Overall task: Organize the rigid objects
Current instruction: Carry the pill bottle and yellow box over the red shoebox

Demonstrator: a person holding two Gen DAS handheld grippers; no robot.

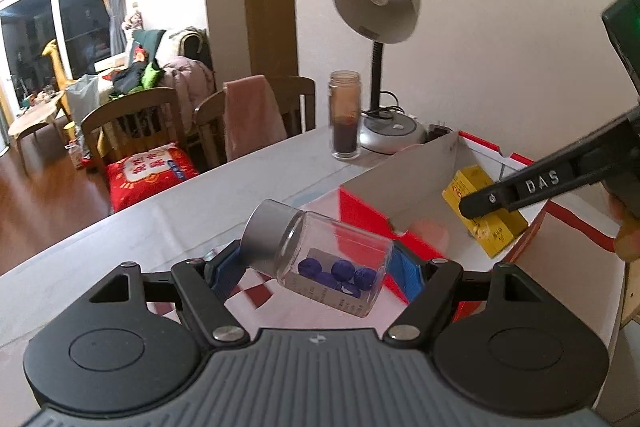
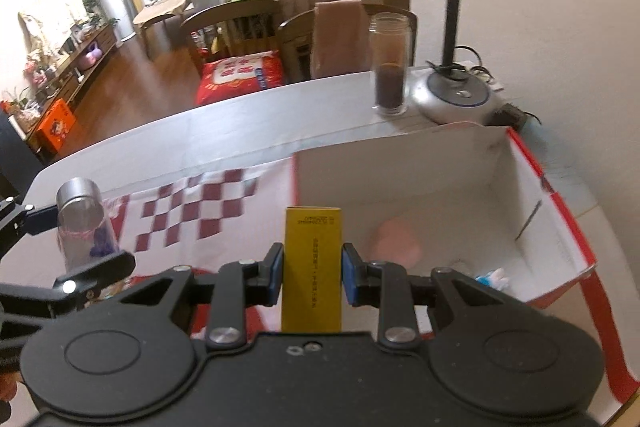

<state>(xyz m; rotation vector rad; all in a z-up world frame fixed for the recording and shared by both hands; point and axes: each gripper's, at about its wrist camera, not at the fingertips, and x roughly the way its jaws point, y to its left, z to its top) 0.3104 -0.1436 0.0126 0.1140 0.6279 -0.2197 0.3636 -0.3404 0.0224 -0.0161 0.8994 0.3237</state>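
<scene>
**Two grippers carrying a jar and a yellow box at the cardboard box**

The left gripper (image 1: 316, 271) is clasping a clear jar (image 1: 320, 261) between its blue pads (image 1: 228, 273); the jar is lying tilted, silver lid (image 1: 268, 237) toward the left, with several blue balls (image 1: 340, 275) resting inside. It is hanging above the checked cloth (image 2: 200, 203) on the table (image 1: 120, 227), just beside the red-and-white cardboard box (image 1: 404, 187). The right gripper (image 2: 308, 277) is gripping a yellow box (image 2: 313, 267) on both sides and holding it over the open cardboard box, where a pink object (image 2: 396, 241) is lying on the floor. Behind, a tall jar of brown powder (image 1: 344, 119) and a desk lamp (image 1: 380, 3) are standing on the table.
</scene>
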